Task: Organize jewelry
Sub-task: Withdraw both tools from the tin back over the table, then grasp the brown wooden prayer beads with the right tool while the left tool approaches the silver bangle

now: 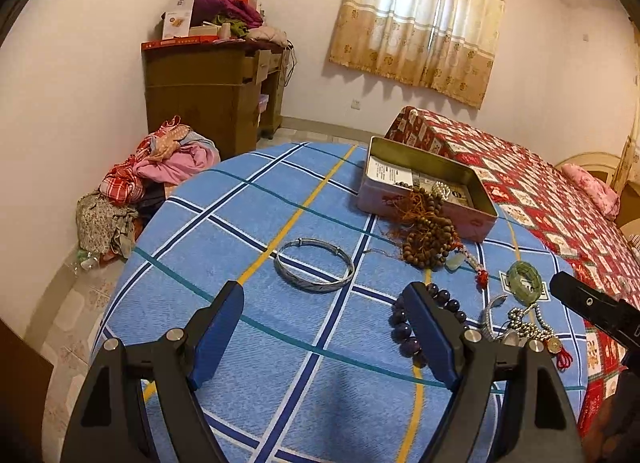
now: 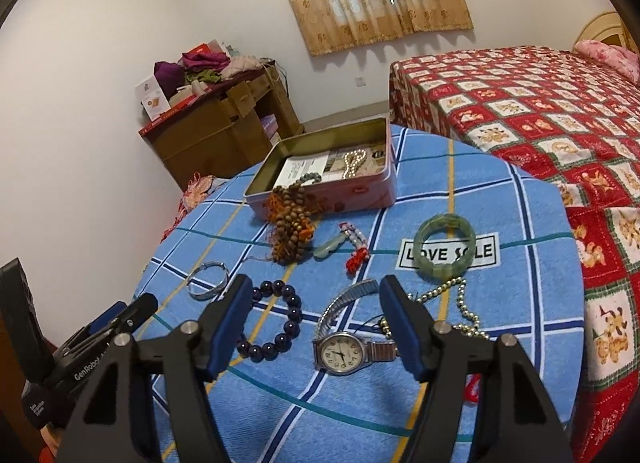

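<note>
- Right gripper (image 2: 314, 327), jaws apart and empty, hovers over the wristwatch (image 2: 343, 351) near the table's (image 2: 520, 283) front edge; closing could snag the pearl necklace (image 2: 460, 303), which seems to touch it.
- Left gripper (image 1: 326, 327), also apart, holds nothing.

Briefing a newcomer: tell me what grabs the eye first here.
Jewelry lies scattered on the blue plaid cloth: a wristwatch nearest, between the open fingers of the right hand-held gripper, and a green jade bangle on a "LOVE" label. Behind them, brown wooden beads spill over the wall of an open tin.
</note>
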